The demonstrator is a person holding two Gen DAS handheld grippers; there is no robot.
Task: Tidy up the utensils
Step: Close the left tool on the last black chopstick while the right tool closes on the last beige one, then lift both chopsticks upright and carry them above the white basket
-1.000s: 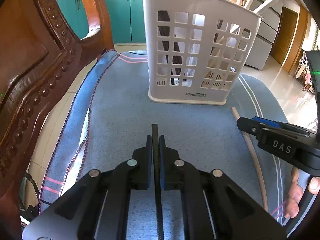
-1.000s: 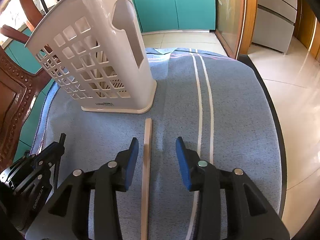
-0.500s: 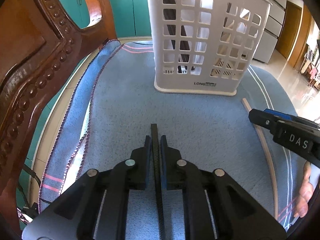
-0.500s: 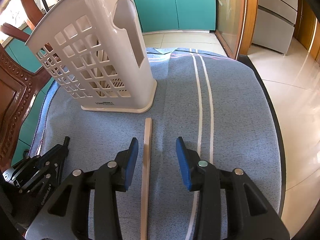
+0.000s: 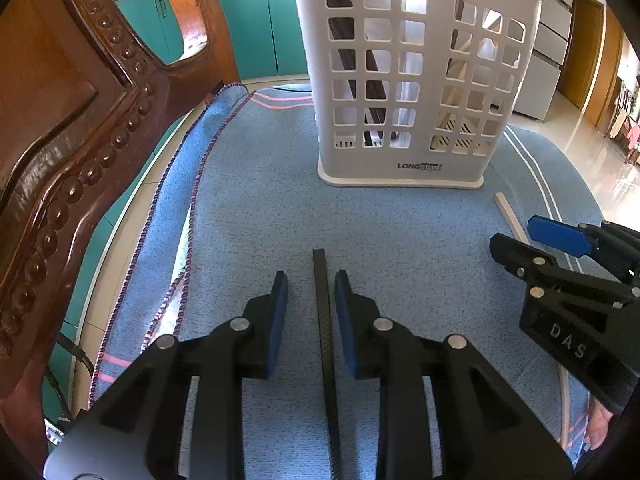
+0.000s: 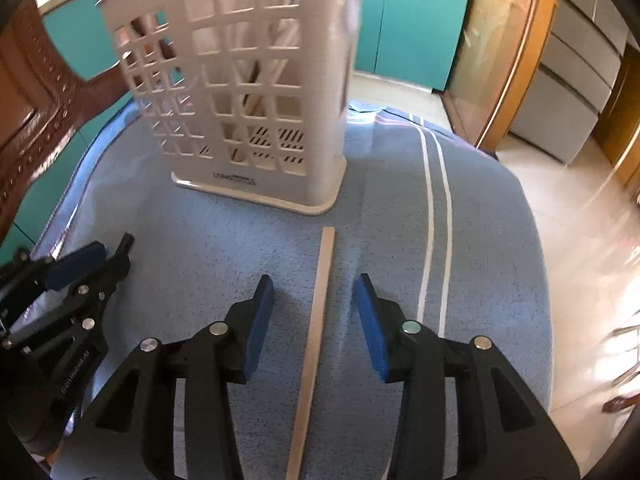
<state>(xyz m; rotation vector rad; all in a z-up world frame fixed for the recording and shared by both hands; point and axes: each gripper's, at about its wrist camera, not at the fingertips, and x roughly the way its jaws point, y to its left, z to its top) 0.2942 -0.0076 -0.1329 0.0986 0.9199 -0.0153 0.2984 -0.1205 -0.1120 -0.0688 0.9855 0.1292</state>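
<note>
2 grippers rest low over a blue towel [image 5: 260,208]. At left, a carved wooden chair [image 5: 60,128] borders the towel. The left gripper [image 5: 311,280] is released, its blue pads spread around a black chopstick [image 5: 322,300] lying flat on the towel. Ahead stands a white slotted utensil basket [image 5: 408,80]. At right, the right gripper [image 6: 314,288] is also spread wide, straddling a pale wooden chopstick [image 6: 316,320] without touching it.
</note>
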